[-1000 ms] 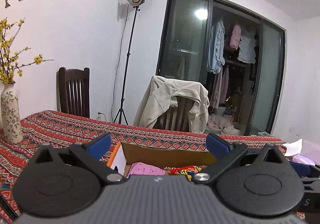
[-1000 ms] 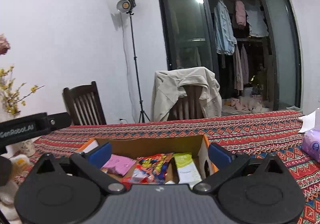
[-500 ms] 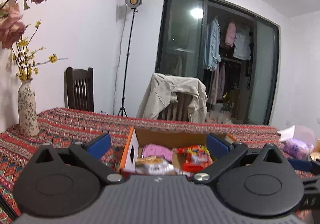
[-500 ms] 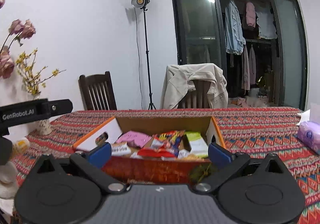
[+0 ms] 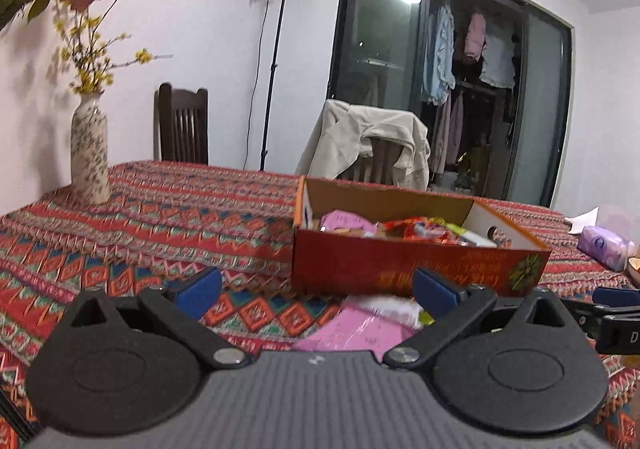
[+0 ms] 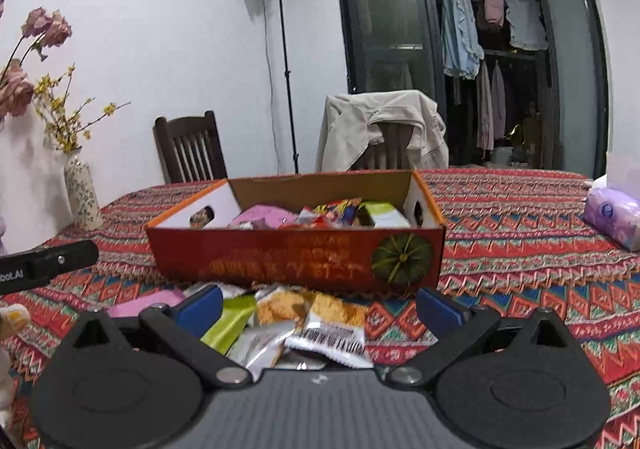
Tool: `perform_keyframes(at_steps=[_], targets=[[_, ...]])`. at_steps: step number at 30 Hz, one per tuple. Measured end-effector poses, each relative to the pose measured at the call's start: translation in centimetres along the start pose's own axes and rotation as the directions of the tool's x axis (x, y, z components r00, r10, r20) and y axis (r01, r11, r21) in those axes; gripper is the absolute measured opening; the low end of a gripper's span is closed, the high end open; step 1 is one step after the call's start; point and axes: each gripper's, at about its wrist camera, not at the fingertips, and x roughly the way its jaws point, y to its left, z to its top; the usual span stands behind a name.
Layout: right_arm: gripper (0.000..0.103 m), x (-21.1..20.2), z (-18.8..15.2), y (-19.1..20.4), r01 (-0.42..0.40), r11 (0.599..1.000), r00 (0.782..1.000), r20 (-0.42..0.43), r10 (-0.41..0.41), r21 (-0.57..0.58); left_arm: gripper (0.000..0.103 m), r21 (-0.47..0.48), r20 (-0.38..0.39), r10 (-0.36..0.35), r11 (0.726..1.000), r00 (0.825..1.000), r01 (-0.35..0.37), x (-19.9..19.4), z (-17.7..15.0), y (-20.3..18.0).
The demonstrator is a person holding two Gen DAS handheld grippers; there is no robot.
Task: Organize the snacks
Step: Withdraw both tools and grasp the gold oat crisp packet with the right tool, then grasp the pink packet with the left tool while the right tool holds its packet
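Across the patterned tablecloth (image 6: 520,249) I count one box, two chairs, one vase. At my twelve o'clock sits the red cardboard box (image 6: 296,257), open-topped, pumpkin picture on its front, holding pink, red and green snack packets (image 6: 332,211). Just before it lies a loose pile of snacks (image 6: 288,321): pink, green, orange-brown, silver wrappers. My right gripper (image 6: 319,307) stands apart, empty, over that pile. My left gripper (image 5: 317,289) is spread too, above a pink packet (image 5: 352,333).
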Motion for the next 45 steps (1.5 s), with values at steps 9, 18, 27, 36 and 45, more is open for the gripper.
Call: perform_keyframes(at_steps=[9,18,27,36,45], targets=[[0.102,1.5,-0.1,1.3,-0.001,1.000,0.999,-0.049,0.000,-0.023,0.103,-0.025,-0.032,0.015,1.000,0.999,-0.016,0.5,-0.5,1.1],[0.077,5.1,0.7,-2.0,0.063,0.996,0.986,-0.157,-0.051,0.070,0.103,-0.042,-0.062,0.027,0.999,0.998,-0.030,0.9,-0.9,1.7],[0.050,8.5,1.1,-3.9,-0.006,0.980,0.961,-0.269,0.060,0.198,0.103,-0.030,-0.075,0.034,0.999,0.997,-0.036,1.1,-0.7,1.4],[0.041,5.6,1.3,-3.1,0.044,0.994,0.993,-0.113,-0.033,0.100,0.103,-0.013,-0.129,0.039,0.999,0.991,-0.041,2.0,-0.6,0.7],[0.041,4.8,0.7,-3.1,0.101,0.995,0.995,-0.022,-0.101,0.014,0.103,0.064,-0.295,0.026,0.998,0.955,-0.008,5.7,-0.2,-1.3]])
